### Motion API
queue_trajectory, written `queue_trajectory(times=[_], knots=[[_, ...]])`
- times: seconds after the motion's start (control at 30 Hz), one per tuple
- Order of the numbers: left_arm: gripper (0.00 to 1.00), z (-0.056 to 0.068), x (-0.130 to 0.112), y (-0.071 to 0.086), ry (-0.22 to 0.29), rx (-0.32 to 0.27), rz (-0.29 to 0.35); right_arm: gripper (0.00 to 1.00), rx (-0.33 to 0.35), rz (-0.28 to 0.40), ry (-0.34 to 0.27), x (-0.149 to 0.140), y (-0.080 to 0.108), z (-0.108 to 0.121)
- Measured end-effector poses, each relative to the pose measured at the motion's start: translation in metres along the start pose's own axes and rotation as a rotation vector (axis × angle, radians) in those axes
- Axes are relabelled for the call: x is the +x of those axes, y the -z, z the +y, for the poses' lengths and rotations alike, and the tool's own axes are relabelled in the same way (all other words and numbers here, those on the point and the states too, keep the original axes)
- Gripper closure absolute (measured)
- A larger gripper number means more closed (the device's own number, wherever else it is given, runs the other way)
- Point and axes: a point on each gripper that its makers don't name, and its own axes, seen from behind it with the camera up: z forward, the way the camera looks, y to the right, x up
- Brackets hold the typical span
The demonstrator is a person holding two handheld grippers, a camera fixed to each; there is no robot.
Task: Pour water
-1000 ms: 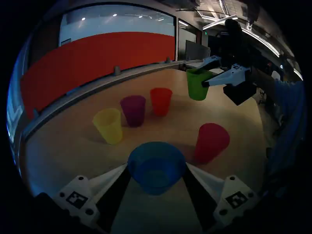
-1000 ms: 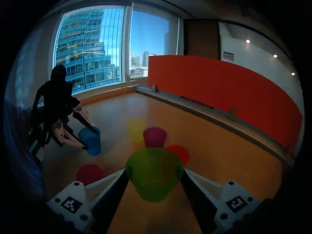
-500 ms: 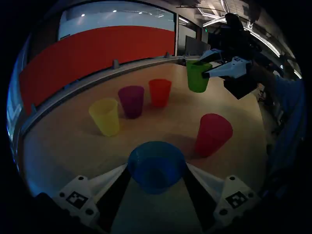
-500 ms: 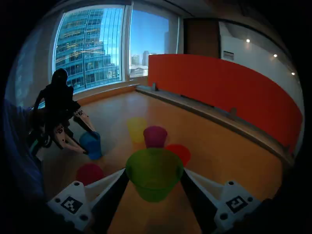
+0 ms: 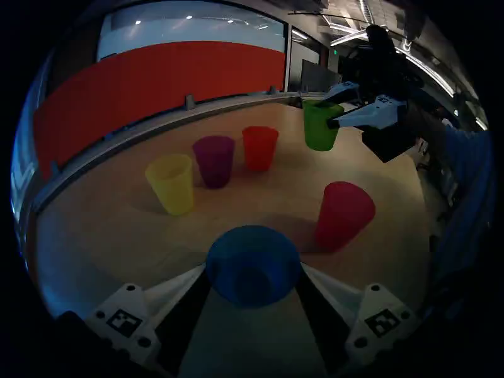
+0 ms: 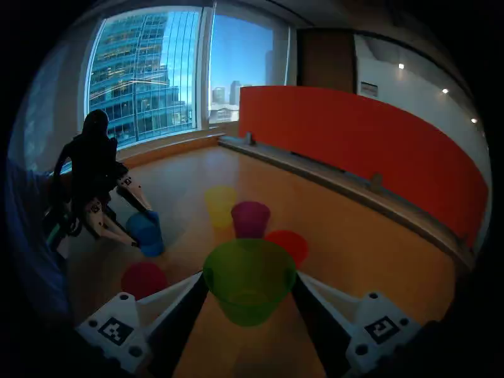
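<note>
My left gripper (image 5: 253, 272) is shut on a blue cup (image 5: 253, 264), held close to the camera above the wooden table (image 5: 113, 239). My right gripper (image 6: 250, 285) is shut on a green cup (image 6: 250, 280) in the same way. The left gripper view has the right gripper (image 5: 343, 112) with the green cup (image 5: 320, 126) at the far right. The right gripper view has the left gripper (image 6: 129, 217) and blue cup (image 6: 146, 233) at the left. I cannot tell whether either cup holds water.
Yellow (image 5: 171, 184), purple (image 5: 214, 160) and orange (image 5: 260, 148) cups stand in a row mid-table. An upturned red cup (image 5: 343, 214) sits nearer. An orange partition (image 5: 157, 75) runs along the table's far edge. A blue sleeve (image 5: 466, 183) is at the right.
The left gripper has tipped slightly, so the standing cups sit higher in its view and the blue cup's mouth looks rounder. The right gripper with the green cup has barely moved.
</note>
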Motion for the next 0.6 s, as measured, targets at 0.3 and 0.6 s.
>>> queue_trajectory(times=[0.3, 0.6], knots=[[0.12, 0.0, -0.002, 0.001, -0.011, 0.007, -0.012, 0.08, 0.003, -0.002, 0.003, -0.002, -0.004, -0.004], [0.02, 0.001, -0.007, 0.004, -0.001, 0.008, -0.022, 0.08, 0.003, -0.018, 0.012, -0.012, -0.01, -0.007]])
